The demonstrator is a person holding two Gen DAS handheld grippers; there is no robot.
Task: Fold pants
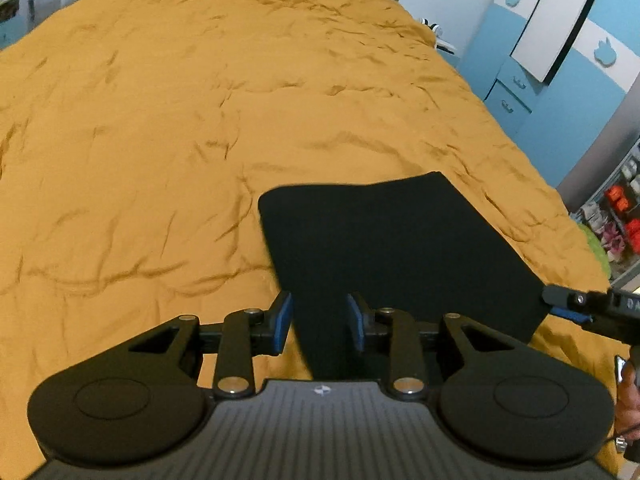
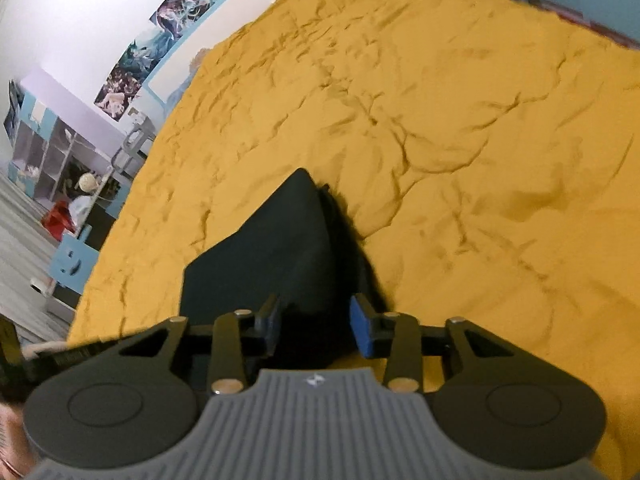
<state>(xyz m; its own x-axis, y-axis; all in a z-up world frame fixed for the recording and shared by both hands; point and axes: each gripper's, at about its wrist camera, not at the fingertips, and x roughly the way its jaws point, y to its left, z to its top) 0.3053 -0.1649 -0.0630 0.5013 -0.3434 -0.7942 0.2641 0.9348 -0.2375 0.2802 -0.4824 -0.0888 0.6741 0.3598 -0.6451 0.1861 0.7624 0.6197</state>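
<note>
While both my left gripper and right gripper stand released, the black cloth pants lie compactly folded on the mustard-yellow bedspread; seemingly little remains.

A wrinkly mustard-yellow bedspread covered the bed, blue wardrobe doors stood off to one side, and anime posters hung on the white wall.
</note>
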